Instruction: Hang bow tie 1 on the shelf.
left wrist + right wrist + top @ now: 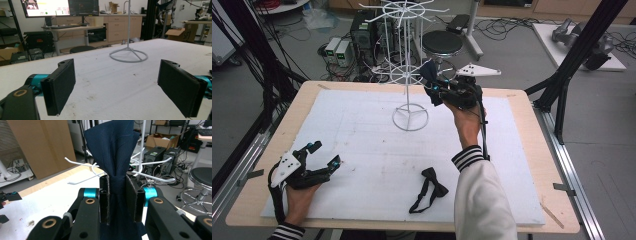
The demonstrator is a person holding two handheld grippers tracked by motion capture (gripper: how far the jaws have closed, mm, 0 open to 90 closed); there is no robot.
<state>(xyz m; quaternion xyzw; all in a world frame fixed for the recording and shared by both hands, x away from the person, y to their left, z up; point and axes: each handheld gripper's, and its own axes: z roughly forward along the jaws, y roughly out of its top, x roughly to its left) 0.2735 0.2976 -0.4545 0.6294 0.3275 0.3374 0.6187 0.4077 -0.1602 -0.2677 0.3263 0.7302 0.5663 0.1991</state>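
right gripper (pixel 117 202): clamped on navy bow tie (pixel 113 152) at its knot, beside white rack (pixel 408 75) | cloth: soft, light, floppy; knot grips best | left gripper (pixel 117 87): wide open, empty

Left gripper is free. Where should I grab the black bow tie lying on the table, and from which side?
Take the black bow tie at its narrow centre knot, coming straight down from above with the open left gripper. It lies flat on the white mat, so the pinched middle probably gives the jaws the surest bite. Its strap loops toward the near edge; keep clear of it.
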